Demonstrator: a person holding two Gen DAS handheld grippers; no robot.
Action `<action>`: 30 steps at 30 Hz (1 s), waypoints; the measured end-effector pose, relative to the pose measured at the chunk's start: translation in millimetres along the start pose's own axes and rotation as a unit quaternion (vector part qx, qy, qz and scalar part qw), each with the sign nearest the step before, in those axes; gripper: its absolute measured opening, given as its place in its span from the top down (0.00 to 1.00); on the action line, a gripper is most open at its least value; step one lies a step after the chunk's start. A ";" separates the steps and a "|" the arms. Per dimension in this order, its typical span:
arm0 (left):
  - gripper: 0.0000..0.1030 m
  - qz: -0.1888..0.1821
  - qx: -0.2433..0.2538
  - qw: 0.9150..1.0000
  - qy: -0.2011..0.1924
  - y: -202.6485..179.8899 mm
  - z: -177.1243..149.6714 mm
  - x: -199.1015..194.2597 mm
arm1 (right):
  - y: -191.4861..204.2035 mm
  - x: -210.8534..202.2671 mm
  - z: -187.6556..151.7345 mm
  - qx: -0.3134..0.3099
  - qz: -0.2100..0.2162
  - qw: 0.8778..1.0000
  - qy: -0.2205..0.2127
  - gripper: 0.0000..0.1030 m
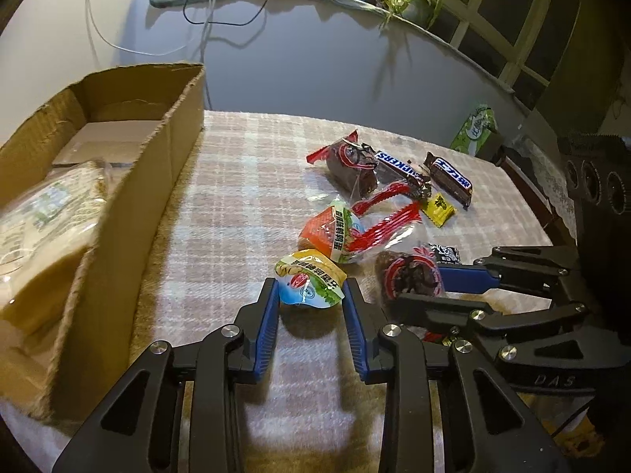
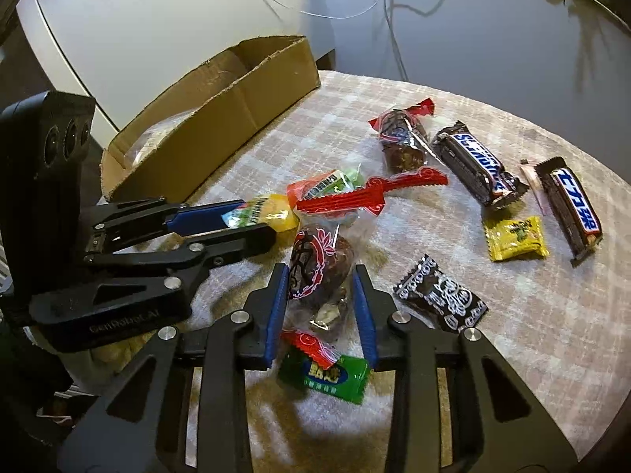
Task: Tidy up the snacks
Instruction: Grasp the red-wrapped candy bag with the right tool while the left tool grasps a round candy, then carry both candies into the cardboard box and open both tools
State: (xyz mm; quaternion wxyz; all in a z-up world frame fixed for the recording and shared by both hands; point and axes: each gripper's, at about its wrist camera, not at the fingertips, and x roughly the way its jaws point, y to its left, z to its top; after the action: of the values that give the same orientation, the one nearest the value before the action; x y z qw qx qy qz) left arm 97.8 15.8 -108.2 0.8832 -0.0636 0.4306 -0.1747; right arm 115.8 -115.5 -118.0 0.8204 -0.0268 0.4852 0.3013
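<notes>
The left gripper (image 1: 311,295) has its blue pads (image 1: 268,315) pressed on both sides of a yellow-topped egg packet (image 1: 309,282), pinching it just above the checked cloth (image 1: 236,197). Right beside it, the right gripper (image 2: 319,287) is pinched on a dark date cake in clear wrap with red printing (image 2: 315,272); both sets of jaws stand narrow, each with its snack filling the gap.

Counted from the tongs outward:

- Two egg packets: the held one and an orange-topped one (image 1: 327,232) just beyond the left gripper's tips.
- Two date cakes: the held one and another (image 2: 402,142) farther ahead of the right gripper.
- Two chocolate bars: one (image 2: 477,169) beyond and right of the right gripper, the second (image 2: 572,205) farther right (both in brown wrappers with blue lettering).
- One yellow candy (image 2: 514,238) and one black candy (image 2: 437,295), both right of the right gripper, the black one nearer.
- One green candy (image 2: 327,374) under the right gripper, near its base.

One cardboard box (image 1: 130,197) lies left of the left gripper, well apart from the snack pile, with a clear bag of something pale (image 1: 43,213) inside it.
</notes>
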 end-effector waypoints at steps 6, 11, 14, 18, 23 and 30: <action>0.70 -0.006 -0.008 1.000 -0.021 2.6 -3.0 -20.5 | 1.8 -21.6 -3.2 0.013 0.006 1.000 -0.021 0.68; 0.70 -0.008 -0.019 0.999 -0.041 5.9 -4.2 -40.7 | 3.1 -35.3 1.6 0.029 0.017 0.999 -0.039 0.68; 0.70 -0.005 -0.022 0.998 -0.055 9.7 -4.3 -54.4 | 11.3 -44.6 4.1 0.018 0.015 0.999 -0.048 0.68; 0.70 0.002 -0.031 0.997 -0.076 21.1 -3.7 -73.0 | 26.6 -51.4 14.7 0.003 0.013 0.998 -0.063 0.68; 0.70 0.020 -0.051 0.993 -0.100 41.3 -4.9 -93.5 | 48.4 -52.9 31.4 -0.017 0.018 0.997 -0.077 0.68; 0.70 0.057 -0.076 0.988 -0.121 74.7 -7.3 -114.1 | 82.3 -38.6 61.5 -0.040 0.036 0.995 -0.087 0.68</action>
State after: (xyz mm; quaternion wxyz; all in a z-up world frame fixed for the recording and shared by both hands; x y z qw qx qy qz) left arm 46.2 127.1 -48.2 0.9297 -0.1269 0.3359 -0.0817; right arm 107.5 -45.7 -33.7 0.8461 -0.0159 0.4004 0.3516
